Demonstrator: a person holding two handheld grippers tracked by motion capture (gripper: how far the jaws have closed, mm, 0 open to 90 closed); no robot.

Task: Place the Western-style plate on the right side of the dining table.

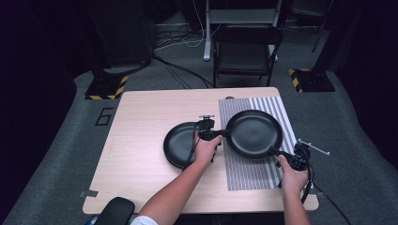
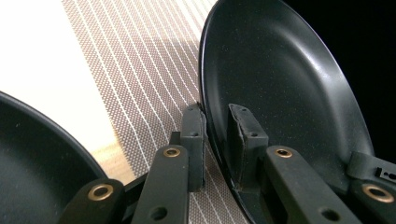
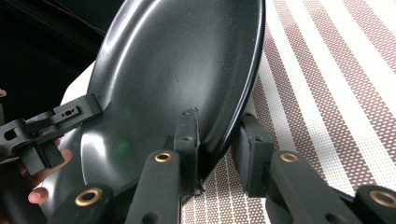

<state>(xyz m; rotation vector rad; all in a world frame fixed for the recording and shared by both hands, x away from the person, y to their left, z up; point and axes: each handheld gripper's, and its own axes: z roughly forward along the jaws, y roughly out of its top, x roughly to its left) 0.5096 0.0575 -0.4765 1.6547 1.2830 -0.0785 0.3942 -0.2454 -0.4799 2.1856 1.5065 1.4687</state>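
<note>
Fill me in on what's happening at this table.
A person holds a gripper in each hand. The left gripper and the right gripper both clamp the rim of the larger black plate, on opposite sides, one jaw inside the rim and one outside. The plate is over the striped mat and looks lifted and tilted. A smaller black plate lies on the wooden table beside it.

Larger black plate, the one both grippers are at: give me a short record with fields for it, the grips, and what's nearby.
item: larger black plate
position: over the striped mat, tilted in the gripper views
left grip: left gripper, jaws astride the plate's rim
right grip: right gripper, jaws astride the opposite rim
contact with mat: cannot tell
neighbour: smaller black plate on the bare wooden table, under the left hand
</note>
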